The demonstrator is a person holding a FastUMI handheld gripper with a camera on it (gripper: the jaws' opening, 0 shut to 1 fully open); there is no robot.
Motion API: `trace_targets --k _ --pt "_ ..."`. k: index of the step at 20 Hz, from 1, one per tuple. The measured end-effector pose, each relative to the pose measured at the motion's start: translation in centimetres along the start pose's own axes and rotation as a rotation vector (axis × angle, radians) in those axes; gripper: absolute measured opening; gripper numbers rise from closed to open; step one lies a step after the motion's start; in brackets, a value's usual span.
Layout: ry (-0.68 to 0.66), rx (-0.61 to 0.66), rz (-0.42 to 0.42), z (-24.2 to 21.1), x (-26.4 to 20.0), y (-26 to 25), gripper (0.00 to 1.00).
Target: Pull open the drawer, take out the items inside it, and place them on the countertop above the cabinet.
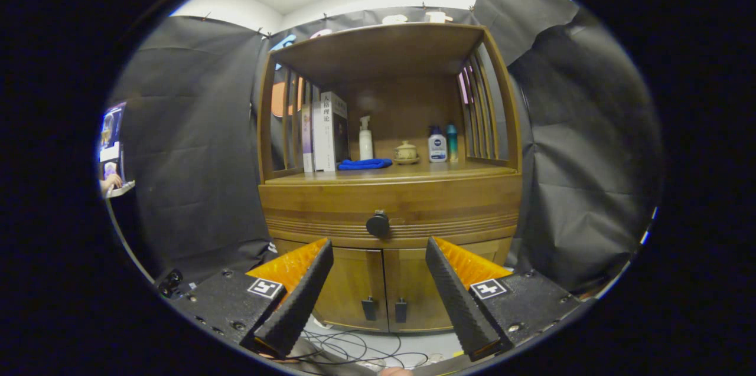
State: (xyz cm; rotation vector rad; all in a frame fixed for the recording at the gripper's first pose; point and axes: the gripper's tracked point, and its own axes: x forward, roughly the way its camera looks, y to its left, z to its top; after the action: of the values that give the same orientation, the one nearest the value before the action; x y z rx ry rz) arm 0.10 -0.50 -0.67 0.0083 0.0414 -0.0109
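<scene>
The claw [379,252] hung wide open and empty, short of the closed wooden drawer [390,206] under the bench's [466,170] front edge. Its round black knob [378,225] sat centred; closing squarely on it, then pulling straight back, seemed best.

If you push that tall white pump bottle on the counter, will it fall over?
Probably. The pump bottle is tall and narrow, so it likely tips easily. It looks like smooth plastic, perhaps slippery. The gripper, open, is well short of it.

Smooth, softly sheened wood is being shown by the cabinet [390,199], matt ribbing by the open gripper [378,264] fingers [301,299].
</scene>
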Motion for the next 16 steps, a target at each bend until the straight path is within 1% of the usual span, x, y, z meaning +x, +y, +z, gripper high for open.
trace_targets --k 3,5,6,9,11,13,16 --pt "-0.009 0.002 -0.012 0.1 0.5 0.0 1.0" --pt "0.0 -0.021 -0.009 -0.5 0.6 0.1 1.0" --pt "0.012 -0.032 -0.021 -0.9 0.5 -0.1 1.0" --pt "0.055 -0.058 -0.019 -1.0 0.4 0.4 1.0" --pt "0.041 -0.103 -0.052 -0.7 1.1 -0.2 1.0" --pt "0.057 -0.141 -0.074 -1.3 1.3 -0.2 1.0" --pt "0.086 -0.133 -0.095 -1.8 1.4 0.1 1.0"
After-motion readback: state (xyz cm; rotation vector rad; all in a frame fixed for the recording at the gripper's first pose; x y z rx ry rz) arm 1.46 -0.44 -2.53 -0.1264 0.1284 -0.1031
